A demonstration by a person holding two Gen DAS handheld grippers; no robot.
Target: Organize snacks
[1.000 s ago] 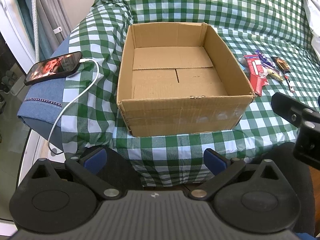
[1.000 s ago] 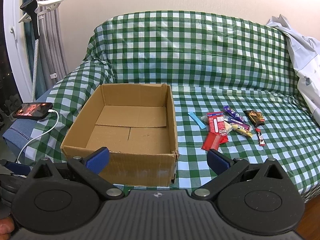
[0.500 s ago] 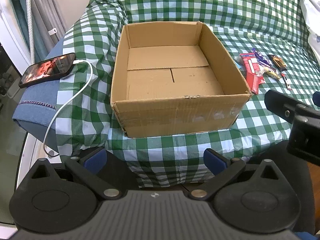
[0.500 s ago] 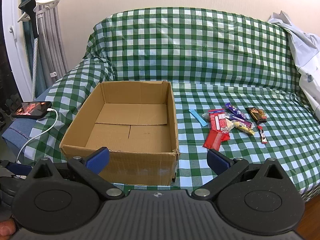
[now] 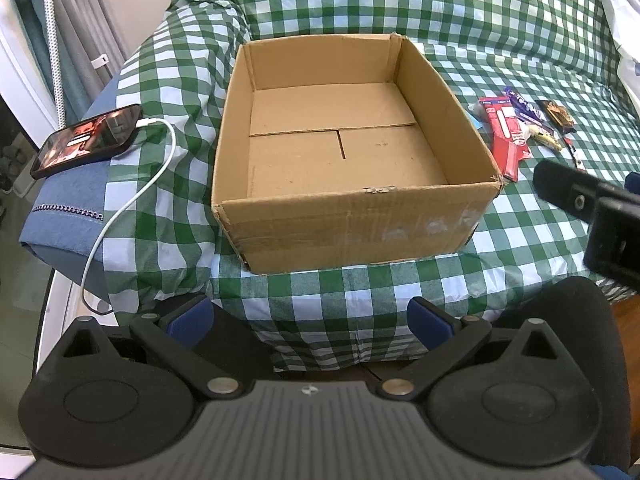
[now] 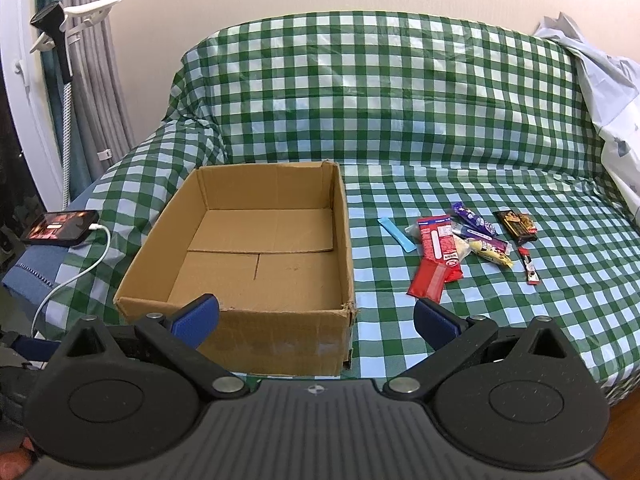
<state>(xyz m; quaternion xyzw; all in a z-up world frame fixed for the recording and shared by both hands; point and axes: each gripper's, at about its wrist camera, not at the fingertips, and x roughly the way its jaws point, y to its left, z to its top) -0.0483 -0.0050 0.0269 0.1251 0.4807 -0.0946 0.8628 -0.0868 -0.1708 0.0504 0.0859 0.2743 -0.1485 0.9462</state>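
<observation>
An empty brown cardboard box (image 5: pixel 352 232) (image 6: pixel 272 340) sits on the sofa's green checked cloth (image 6: pixel 400 100). To its right lies a loose heap of snacks: a red packet (image 6: pixel 438 244) (image 5: pixel 505 136), a purple bar (image 6: pixel 476 220), a yellow-white bar (image 6: pixel 490 254), a dark brown packet (image 6: pixel 516 222), a small red stick (image 6: pixel 530 268) and a blue strip (image 6: pixel 398 234). My left gripper (image 5: pixel 309 320) hangs open in front of the box. My right gripper (image 6: pixel 316 319) is open too, near the box's front right corner, short of the snacks. Neither holds anything.
A phone (image 5: pixel 88 140) with a white cable (image 5: pixel 132 200) rests on the blue armrest left of the box. Curtains and a white stand (image 6: pixel 68 20) are at the far left. A pale garment (image 6: pixel 608 120) drapes the sofa's right end. The right gripper's black body (image 5: pixel 592 208) shows at the left view's right edge.
Both grippers have drifted slightly back, so the box sits a little further left in the left wrist view. Both stayed open and nothing on the sofa moved.
</observation>
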